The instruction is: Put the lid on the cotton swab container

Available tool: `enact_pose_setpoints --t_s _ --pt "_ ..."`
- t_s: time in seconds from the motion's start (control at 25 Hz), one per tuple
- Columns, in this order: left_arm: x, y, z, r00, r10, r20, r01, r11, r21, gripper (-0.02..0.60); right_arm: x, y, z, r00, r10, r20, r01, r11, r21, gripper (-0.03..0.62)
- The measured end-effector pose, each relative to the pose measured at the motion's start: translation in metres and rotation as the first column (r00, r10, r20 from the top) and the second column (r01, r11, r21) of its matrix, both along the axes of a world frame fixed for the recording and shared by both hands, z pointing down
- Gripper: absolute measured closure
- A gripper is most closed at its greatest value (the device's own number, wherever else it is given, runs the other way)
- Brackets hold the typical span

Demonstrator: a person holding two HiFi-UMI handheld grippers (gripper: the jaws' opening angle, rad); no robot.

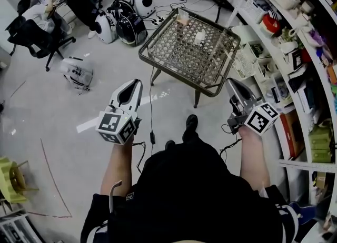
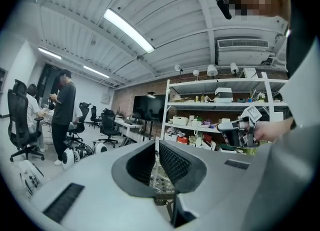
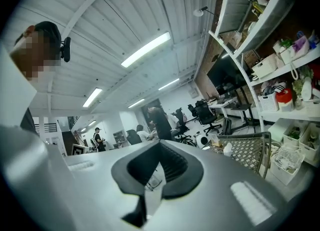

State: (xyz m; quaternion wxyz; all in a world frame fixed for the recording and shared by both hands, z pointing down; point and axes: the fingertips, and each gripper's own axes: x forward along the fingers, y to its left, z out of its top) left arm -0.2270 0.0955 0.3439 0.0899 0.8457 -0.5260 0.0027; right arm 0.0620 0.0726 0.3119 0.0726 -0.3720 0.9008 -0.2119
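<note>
Well ahead of both claws, the mesh surface [image 1: 176, 52] carries what are probably the container [image 1: 182, 18] and lid [image 1: 199, 38]. The left claw [image 1: 137, 82] and right claw [image 1: 229, 81] are closed and empty; the task looks unstarted.

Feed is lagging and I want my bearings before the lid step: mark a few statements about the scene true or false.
1. The left tongs and the right tongs are both empty. True.
2. The mesh table stands ahead of both tongs. True.
3. The left tongs hang over the table. False: they are short of it, above the floor.
4. The shelves stand on the left tongs' side. False: they are on the right tongs' side.
</note>
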Motion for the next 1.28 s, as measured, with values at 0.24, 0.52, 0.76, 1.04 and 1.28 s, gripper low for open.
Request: enact_pose_setpoints --t_s 0.24,0.52,0.76,1.04,1.28 --pt "-0.004 -0.026 0.007 0.999 -0.029 0.019 0.03 0.999 -0.038 0.555 -0.006 -0.033 0.005 0.999 -0.039 0.026 0.04 0.999 -0.006 0.585" --pt "0.023 -0.073 0.023 0.999 -0.016 0.037 0.02 0.995 -0.095 0.555 0.022 -0.08 0.028 0.999 -0.027 0.047 0.03 0.998 -0.055 0.585" --pt "0.068 -0.129 0.025 0.998 0.034 0.062 -0.026 0.992 -0.123 0.555 0.061 -0.134 0.038 0.997 -0.009 0.074 0.014 0.998 -0.068 0.585" --pt "0.106 -0.18 0.02 0.994 0.044 0.1 -0.03 0.99 -0.136 0.555 0.101 -0.189 0.037 0.992 0.009 0.124 0.0 0.998 -0.067 0.585" --pt "0.144 -0.208 0.023 0.992 0.059 0.108 -0.043 0.989 -0.143 0.555 0.125 -0.219 0.035 0.987 0.002 0.158 0.007 0.998 -0.058 0.585"
